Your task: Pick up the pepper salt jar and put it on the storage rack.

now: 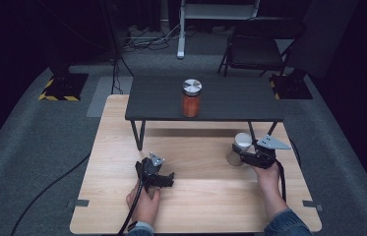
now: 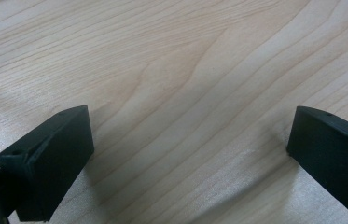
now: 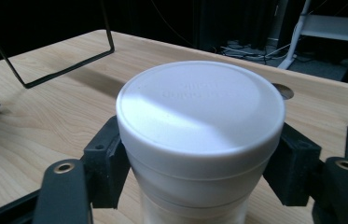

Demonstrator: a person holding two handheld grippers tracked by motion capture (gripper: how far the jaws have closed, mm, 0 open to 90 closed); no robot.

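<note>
Your right gripper (image 1: 241, 156) has its jaws clamped on both sides of the white-lidded jar (image 3: 199, 135), which stands upright on the wooden table (image 1: 210, 196), lid rim just above the fingers (image 3: 104, 165). Your left gripper (image 2: 185, 154) sits low over bare wood, jaws spread wide with nothing between them. The orange jar with the silver lid (image 1: 191, 98) stands on the dark raised shelf (image 1: 235, 98), well beyond both sets of fingers.
</note>
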